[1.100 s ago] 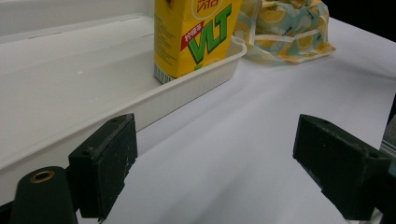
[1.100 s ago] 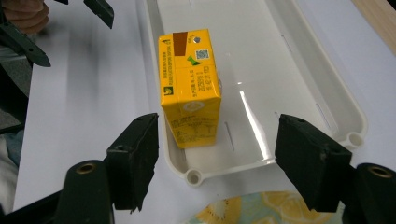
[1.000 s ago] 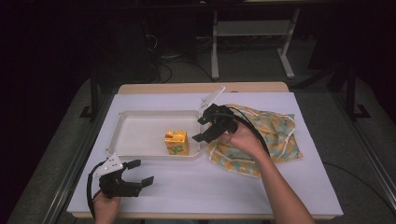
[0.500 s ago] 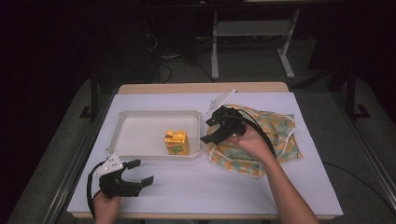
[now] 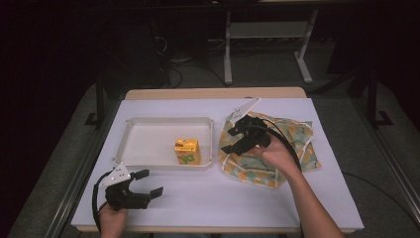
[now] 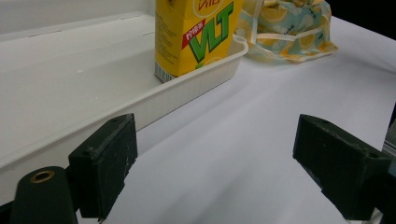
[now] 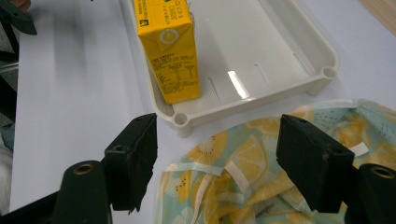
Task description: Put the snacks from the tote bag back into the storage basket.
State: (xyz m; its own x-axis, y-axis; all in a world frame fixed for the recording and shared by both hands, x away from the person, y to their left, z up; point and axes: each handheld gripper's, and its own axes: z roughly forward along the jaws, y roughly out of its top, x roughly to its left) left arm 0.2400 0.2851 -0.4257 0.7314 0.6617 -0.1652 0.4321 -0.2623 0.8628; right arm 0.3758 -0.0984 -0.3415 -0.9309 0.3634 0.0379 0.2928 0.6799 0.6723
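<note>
A yellow juice carton (image 5: 187,151) stands upright in the near right corner of a white tray (image 5: 148,131). To the tray's right lies a crumpled cloth bag (image 5: 292,144) with a lemon print. My right gripper (image 5: 232,140) hovers open over the bag's left edge, jaws pointing toward the tray. In the right gripper view, my right gripper (image 7: 219,161) has the bag (image 7: 252,158) below it, with nothing between its jaws. The carton (image 7: 170,51) and tray (image 7: 280,51) lie just beyond. My left gripper (image 5: 151,182) rests open on the table in front of the tray. In its own view, my left gripper (image 6: 219,163) faces the carton (image 6: 196,32).
A white sheet (image 5: 218,198) covers the table, and a strip of wood (image 5: 213,93) shows at the far edge. The table's near edge runs just behind my left hand. Dark floor, cables and a metal stand (image 5: 262,34) lie beyond the table.
My right gripper has shifted to the right, from beside the tray's right rim to over the bag. The left gripper and the carton have stayed put.
</note>
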